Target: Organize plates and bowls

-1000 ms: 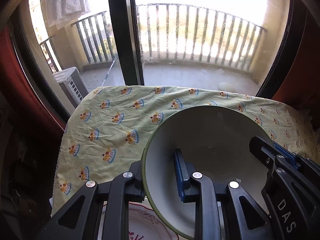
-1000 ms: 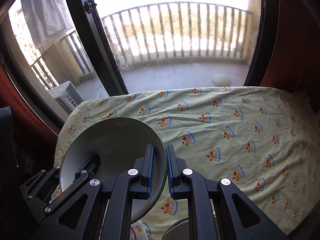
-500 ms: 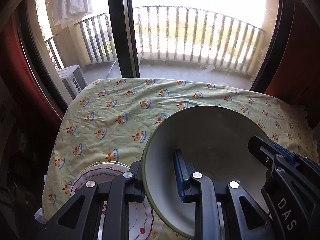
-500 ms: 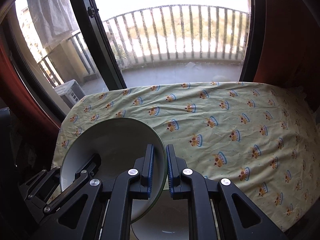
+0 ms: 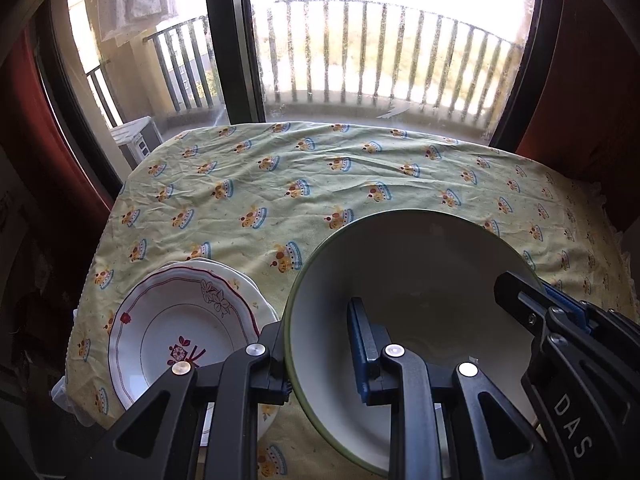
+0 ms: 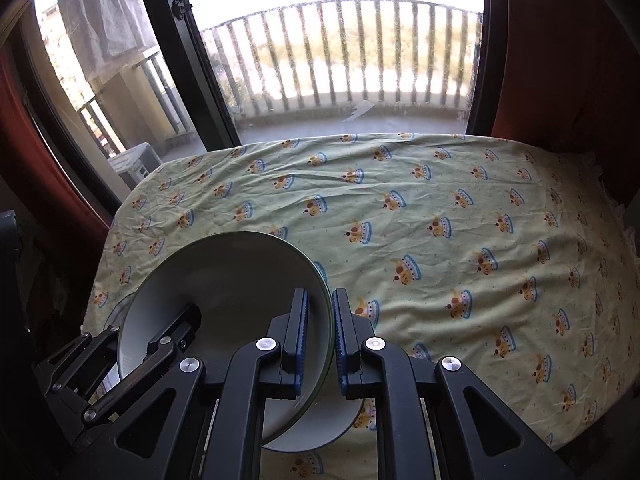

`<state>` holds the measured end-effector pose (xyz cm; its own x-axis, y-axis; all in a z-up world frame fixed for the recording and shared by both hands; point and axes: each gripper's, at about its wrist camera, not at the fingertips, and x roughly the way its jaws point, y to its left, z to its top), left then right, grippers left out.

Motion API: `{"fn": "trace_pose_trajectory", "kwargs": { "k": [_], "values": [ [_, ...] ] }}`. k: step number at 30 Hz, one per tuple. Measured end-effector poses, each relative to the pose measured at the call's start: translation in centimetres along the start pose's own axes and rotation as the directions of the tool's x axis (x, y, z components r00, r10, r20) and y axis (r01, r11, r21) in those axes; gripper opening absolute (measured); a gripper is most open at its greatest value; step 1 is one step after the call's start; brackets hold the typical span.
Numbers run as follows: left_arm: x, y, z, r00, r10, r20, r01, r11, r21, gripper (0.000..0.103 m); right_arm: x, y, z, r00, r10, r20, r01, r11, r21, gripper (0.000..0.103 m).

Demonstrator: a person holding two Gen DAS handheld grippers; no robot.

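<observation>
Both grippers hold one white bowl with a green rim (image 5: pixel 408 280) above the table. My left gripper (image 5: pixel 316 356) is shut on its left rim, one finger inside the bowl and one outside. My right gripper (image 6: pixel 320 336) is shut on its right rim, and the bowl (image 6: pixel 232 280) fills the left of that view. The right gripper's fingers (image 5: pixel 532 304) show at the bowl's far side in the left wrist view. A stack of white plates with red floral trim (image 5: pixel 180 328) lies at the table's front left. Another white bowl (image 6: pixel 316 428) sits under the held one.
The table wears a yellow-green cloth with crown prints (image 6: pixel 440 220), its far half bare. Behind it is a window with a black frame (image 5: pixel 236 40) and a balcony railing (image 6: pixel 340 52). Red curtains (image 6: pixel 560 60) hang at both sides.
Both grippers, with the bowl, have pulled back and up from the window. More of the table came into view, with the plate stack at the left and the second bowl underneath.
</observation>
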<state>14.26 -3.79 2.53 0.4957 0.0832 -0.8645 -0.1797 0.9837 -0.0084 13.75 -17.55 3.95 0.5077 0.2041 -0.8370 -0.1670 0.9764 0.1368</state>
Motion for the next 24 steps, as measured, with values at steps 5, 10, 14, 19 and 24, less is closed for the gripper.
{"fn": "trace_pose_trajectory", "kwargs": {
  "k": [5, 10, 14, 19, 24],
  "values": [
    [0.6, -0.2, -1.3, 1.0, -0.002, -0.032, 0.002, 1.0, 0.001, 0.021, 0.5, -0.5, -1.5, 0.999, -0.001, -0.035, 0.001, 1.0, 0.001, 0.015],
    [1.3, -0.5, -2.2, 0.999, -0.003, -0.055, 0.003, 1.0, 0.001, 0.021, 1.0, -0.9, -2.4, 0.998, -0.003, -0.061, 0.004, 1.0, 0.006, 0.015],
    [2.2, -0.6, -2.7, 0.996, 0.003, -0.084, -0.003, 1.0, 0.002, 0.021, 1.8, -1.0, -3.0, 0.996, -0.009, -0.087, 0.01, 1.0, 0.005, 0.015],
    [3.0, -0.6, -3.2, 0.994, 0.008, -0.108, -0.008, 1.0, 0.0, 0.021, 2.9, -1.0, -3.6, 0.994, -0.016, -0.111, 0.016, 1.0, -0.001, 0.015],
    [3.6, -1.2, -3.2, 0.994, 0.01, -0.113, -0.009, 1.0, 0.013, 0.021, 3.5, -1.4, -3.7, 0.992, -0.036, -0.12, 0.036, 0.999, -0.002, 0.015]
  ]
}}
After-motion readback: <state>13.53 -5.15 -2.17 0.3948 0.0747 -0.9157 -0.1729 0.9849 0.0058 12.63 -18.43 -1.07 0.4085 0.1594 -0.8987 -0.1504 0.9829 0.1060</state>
